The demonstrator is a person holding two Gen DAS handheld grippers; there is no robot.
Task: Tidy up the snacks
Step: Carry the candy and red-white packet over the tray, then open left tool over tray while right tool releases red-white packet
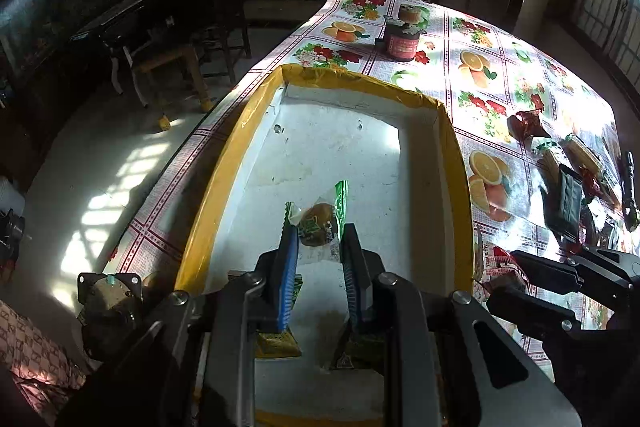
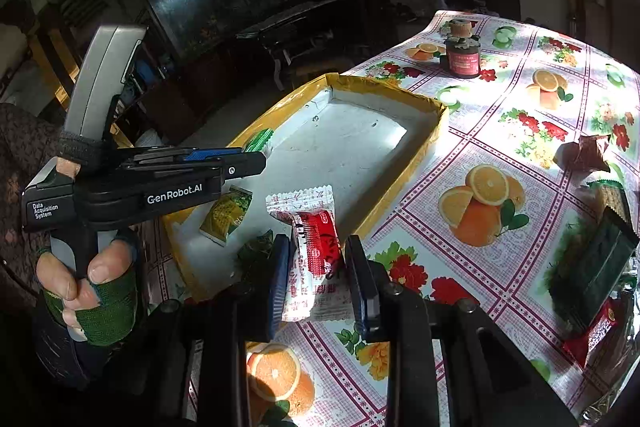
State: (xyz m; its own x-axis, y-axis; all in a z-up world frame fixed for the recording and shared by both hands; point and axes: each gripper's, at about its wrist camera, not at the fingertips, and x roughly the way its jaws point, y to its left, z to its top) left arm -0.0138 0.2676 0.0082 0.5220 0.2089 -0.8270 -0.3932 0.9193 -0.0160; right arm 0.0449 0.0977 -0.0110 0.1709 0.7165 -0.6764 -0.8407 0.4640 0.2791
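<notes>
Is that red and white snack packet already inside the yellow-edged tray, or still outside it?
Still outside. The red and white packet sits between the right gripper fingers, over the tablecloth, beside the tray rim.

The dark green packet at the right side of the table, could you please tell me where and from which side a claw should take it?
Grip the dark green packet across its narrow width, coming from above. It lies flat on the tablecloth, long and slim, with other snacks crowding its far and near ends, so the long sides look the most open.

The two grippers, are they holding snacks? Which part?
Left gripper pinches a green-wrapped bun by its sides. Right gripper pinches a red-and-white packet across its middle.
</notes>
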